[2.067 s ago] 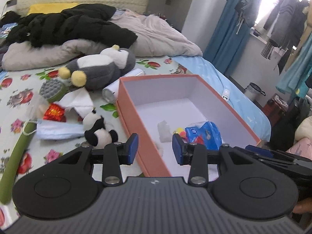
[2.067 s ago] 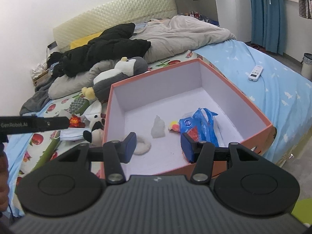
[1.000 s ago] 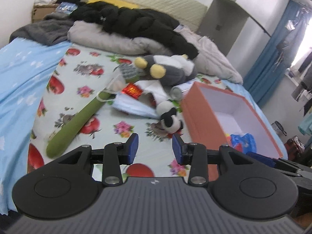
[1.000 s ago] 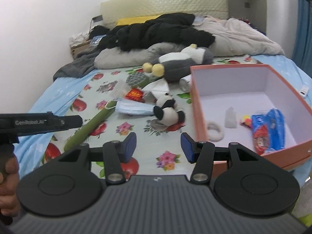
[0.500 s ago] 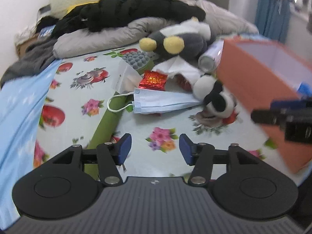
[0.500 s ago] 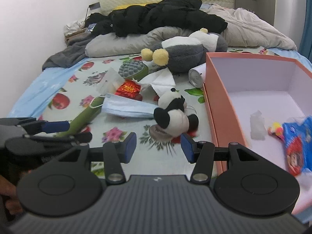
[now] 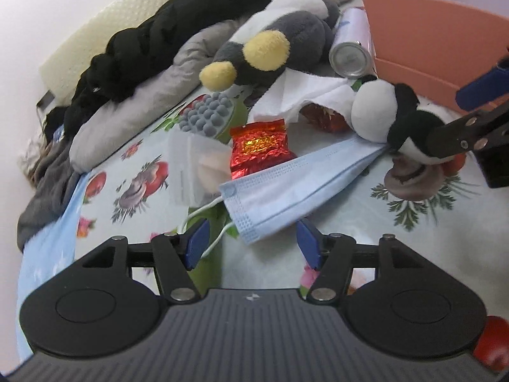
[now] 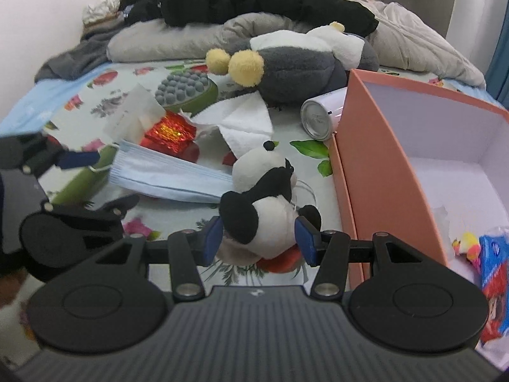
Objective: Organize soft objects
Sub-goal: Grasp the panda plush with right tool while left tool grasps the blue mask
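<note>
A small panda plush (image 8: 264, 203) lies on the floral sheet beside the orange box (image 8: 375, 172). My right gripper (image 8: 258, 239) is open with a blue pad on each side of the panda's body, not closed on it. The panda also shows in the left wrist view (image 7: 394, 121), with the right gripper's fingers (image 7: 458, 133) across it. A light blue face mask (image 7: 292, 184) lies just ahead of my left gripper (image 7: 251, 242), which is open with the mask's near corner between its pads. The mask also shows in the right wrist view (image 8: 165, 175).
A big grey penguin plush (image 8: 299, 63), white tissue (image 8: 241, 121), red foil packet (image 7: 259, 148), silver can (image 8: 321, 117), green massage brush (image 8: 187, 92) and clear bag (image 7: 194, 165) lie on the sheet. The box holds a blue packet (image 8: 496, 261). Black and grey bedding (image 8: 254, 3) is piled behind.
Both grippers have dropped closer to the bed. The right one now straddles the panda plush; the left one has come up to the mask and opened wider.
</note>
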A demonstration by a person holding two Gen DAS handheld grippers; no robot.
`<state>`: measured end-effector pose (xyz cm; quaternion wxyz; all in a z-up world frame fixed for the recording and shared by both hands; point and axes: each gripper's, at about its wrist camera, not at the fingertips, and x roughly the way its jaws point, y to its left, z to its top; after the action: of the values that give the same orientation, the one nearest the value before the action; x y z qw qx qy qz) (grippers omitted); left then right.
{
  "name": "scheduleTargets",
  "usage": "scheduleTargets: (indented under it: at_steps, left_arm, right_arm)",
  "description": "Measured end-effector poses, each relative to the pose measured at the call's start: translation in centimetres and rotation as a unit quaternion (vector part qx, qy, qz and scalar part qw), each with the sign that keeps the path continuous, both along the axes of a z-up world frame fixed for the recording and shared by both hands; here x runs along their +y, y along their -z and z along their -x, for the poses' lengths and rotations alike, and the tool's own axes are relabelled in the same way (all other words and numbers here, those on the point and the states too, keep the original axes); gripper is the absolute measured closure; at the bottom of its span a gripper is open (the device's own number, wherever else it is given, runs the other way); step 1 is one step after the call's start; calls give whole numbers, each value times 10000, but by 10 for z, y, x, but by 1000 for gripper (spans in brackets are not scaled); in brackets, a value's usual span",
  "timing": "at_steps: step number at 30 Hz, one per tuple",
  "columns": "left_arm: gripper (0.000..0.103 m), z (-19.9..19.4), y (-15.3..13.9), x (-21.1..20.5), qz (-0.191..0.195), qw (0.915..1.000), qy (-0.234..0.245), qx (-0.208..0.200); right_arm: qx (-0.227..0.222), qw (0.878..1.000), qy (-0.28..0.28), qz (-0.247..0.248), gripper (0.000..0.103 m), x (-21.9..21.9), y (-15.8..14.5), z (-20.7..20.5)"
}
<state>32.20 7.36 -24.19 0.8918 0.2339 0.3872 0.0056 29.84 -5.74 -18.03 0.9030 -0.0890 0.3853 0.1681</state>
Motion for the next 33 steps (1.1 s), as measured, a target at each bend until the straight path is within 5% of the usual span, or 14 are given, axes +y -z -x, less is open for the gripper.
scheduleTargets:
  at_steps: [7, 12, 14, 17, 24, 33]
  left_arm:
    - [38, -17, 15, 5, 96, 9998, 154, 127]
    - [64, -19, 13, 5, 361, 9990, 145, 200]
    - [82, -16, 11, 5, 485, 9985, 115, 215]
    - [89, -6, 3, 6, 803, 9966, 14, 184]
    - [92, 33, -23, 4, 1405, 9886, -532, 30]
    - [92, 100, -45, 4, 2140, 9662, -1436, -38]
  right_arm:
    - [-151, 9979, -201, 598, 50, 18, 16, -7]
    - [-260, 9974, -222, 635, 61, 17, 17, -9]
    - [-331, 9972, -218, 640, 67, 16, 14, -8]
    - [-368, 9975, -213, 570, 71, 12, 9, -4]
    - [-517, 9968, -309, 530, 74, 5, -6, 20]
    - [-759, 9935, -554, 647, 83, -5, -24, 72]
